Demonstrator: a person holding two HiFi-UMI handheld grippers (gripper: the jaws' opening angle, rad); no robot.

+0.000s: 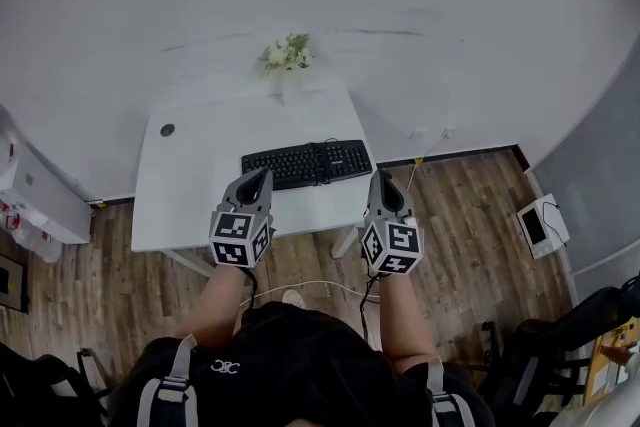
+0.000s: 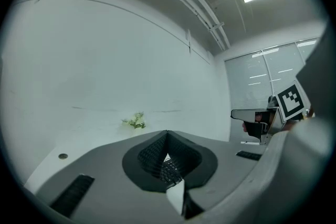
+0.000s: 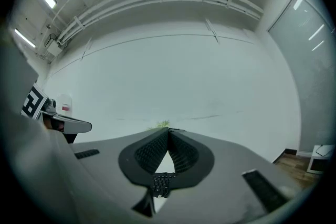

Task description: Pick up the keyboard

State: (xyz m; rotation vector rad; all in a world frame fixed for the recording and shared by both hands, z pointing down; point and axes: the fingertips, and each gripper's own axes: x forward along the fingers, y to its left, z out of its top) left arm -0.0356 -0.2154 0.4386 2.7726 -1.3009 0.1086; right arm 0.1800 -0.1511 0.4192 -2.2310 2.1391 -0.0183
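A black keyboard (image 1: 306,164) lies flat on the white desk (image 1: 190,185), toward its right half. Both grippers hover at the desk's near edge, pointing at the keyboard and short of it. My left gripper (image 1: 263,177) is shut and empty near the keyboard's left end. My right gripper (image 1: 381,179) is shut and empty just off its right end. In the left gripper view the jaws meet at the tips (image 2: 167,137) and keyboard keys (image 2: 169,169) show below them. In the right gripper view the jaws (image 3: 168,134) also meet, with the keyboard (image 3: 161,183) below.
A small vase of white flowers (image 1: 287,54) stands at the desk's back edge by the wall. A round cable hole (image 1: 167,129) sits at the desk's left. On the wooden floor are a white box (image 1: 540,223) at the right and a white cable (image 1: 310,287).
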